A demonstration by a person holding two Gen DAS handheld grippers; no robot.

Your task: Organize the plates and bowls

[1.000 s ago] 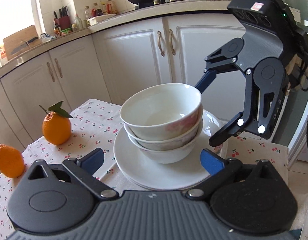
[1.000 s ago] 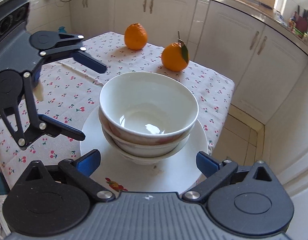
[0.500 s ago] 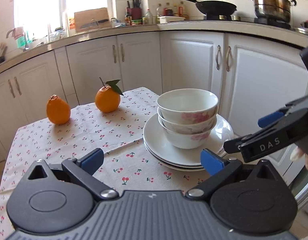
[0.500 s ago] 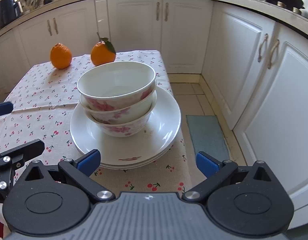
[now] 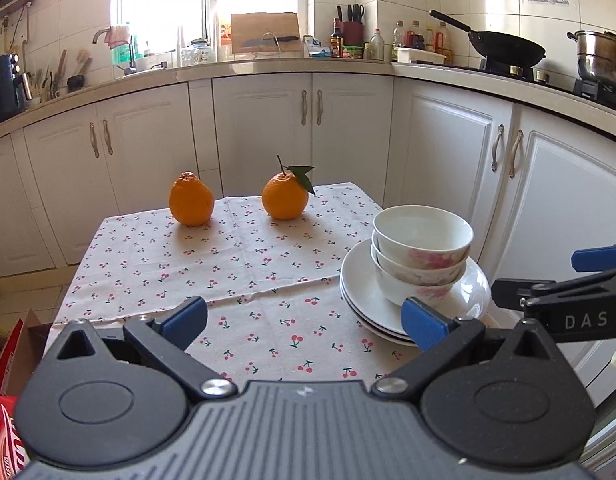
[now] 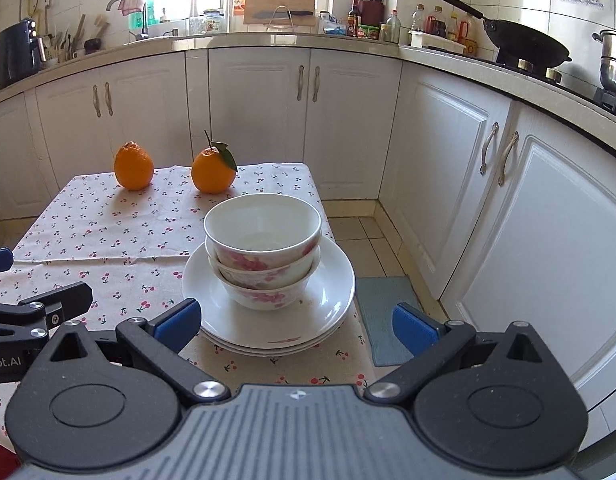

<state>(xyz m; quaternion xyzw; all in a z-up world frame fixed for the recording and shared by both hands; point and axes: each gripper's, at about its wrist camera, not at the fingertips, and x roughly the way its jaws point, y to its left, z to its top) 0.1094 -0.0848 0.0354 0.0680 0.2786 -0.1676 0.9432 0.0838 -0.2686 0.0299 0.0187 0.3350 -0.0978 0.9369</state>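
Note:
Three white bowls with pink flowers (image 5: 421, 256) (image 6: 264, 248) are nested on a stack of white plates (image 5: 359, 292) (image 6: 331, 292) near the table's right edge. My left gripper (image 5: 304, 320) hovers open and empty over the cloth, the stack just past its right finger. Open as well, my right gripper (image 6: 296, 324) sits in front of the stack without touching it. Each gripper shows in the other's view: the right gripper (image 5: 547, 276) at the right edge, the left gripper (image 6: 36, 276) at the left edge.
Two oranges (image 5: 191, 200) (image 5: 286, 196) stand at the far end of the cherry-print tablecloth (image 5: 228, 264). White cabinets (image 6: 447, 160) wrap the back and right. A red box (image 5: 4, 420) sits low on the left, a blue floor mat (image 6: 383, 312) on the right.
Both grippers have drawn back from the stack, which now looks smaller and farther. The bowls and plates have not moved. Both stayed open throughout.

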